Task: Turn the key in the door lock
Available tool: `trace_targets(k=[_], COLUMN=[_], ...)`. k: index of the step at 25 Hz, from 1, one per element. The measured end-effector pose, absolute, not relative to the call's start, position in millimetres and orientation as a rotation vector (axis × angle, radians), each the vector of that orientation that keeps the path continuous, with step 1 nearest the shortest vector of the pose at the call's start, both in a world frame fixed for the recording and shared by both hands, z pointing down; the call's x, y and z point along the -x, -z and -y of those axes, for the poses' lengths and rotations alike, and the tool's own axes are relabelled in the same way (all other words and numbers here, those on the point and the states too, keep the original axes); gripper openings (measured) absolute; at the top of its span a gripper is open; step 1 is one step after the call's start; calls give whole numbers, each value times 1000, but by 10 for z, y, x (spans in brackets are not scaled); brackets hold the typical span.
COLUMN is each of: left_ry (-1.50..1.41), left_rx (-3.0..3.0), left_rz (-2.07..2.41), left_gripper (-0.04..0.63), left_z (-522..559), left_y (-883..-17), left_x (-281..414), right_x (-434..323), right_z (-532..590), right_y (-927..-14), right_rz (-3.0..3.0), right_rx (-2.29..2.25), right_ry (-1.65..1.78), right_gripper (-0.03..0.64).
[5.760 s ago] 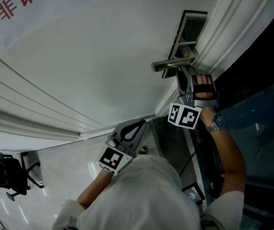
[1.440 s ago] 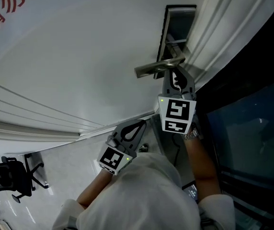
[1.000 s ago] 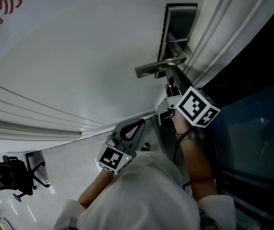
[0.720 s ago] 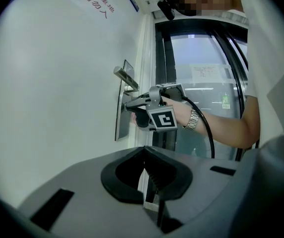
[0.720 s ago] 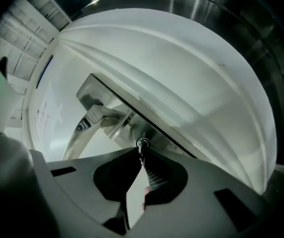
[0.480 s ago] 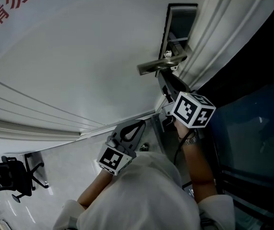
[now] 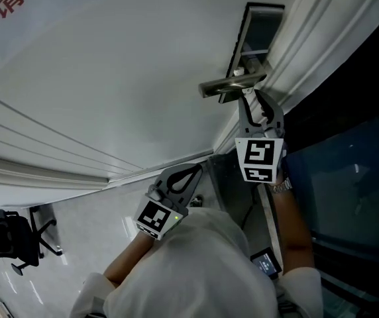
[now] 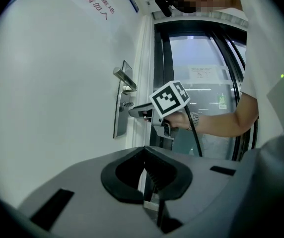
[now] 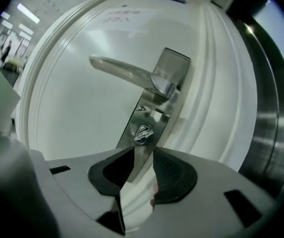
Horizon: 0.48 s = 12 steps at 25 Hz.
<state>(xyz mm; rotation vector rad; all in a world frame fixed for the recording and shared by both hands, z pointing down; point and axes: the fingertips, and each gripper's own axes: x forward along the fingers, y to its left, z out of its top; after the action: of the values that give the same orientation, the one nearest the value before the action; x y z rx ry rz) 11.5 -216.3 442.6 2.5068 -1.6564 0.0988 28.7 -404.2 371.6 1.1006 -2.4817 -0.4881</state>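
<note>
**You are holding the right gripper at the lock, and the left one back.**

Your right gripper (image 7: 260, 108) is pointing at the lock plate (image 9: 149, 118) on the door (image 7: 110, 78), just beneath the handle (image 7: 232, 85), which is reaching leftward from the plate. The key (image 9: 142, 133) is sitting in the plate below the handle, just beyond the jaws. They have just been opening and are gripping nothing. The door frame (image 7: 309, 38) is running along the plate's right. Your left gripper (image 7: 184, 179) is hanging lower left, well apart from the lock, with its jaws together. A chair (image 7: 14, 240) is standing on the floor (image 7: 97, 237), far left.
</note>
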Motion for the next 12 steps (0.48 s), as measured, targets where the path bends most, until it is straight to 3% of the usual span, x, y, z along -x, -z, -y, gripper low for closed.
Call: trace_targets(k=[4,12], left_ry=[-89,-96], left_rx=[-2488,-2479], left_rz=[1650,1631], left_gripper=[6,6], left_z=[2149,2130], left_y=[-4432,-4478], left_x=[-109,-131], right_x=[-276,-118], right_z=[4058,3987], right_y=[-3646,-3580], right_rz=[2230,2039], right_rx=[-1092,-936], right_ry=[973,1356], right_gripper=[109,110])
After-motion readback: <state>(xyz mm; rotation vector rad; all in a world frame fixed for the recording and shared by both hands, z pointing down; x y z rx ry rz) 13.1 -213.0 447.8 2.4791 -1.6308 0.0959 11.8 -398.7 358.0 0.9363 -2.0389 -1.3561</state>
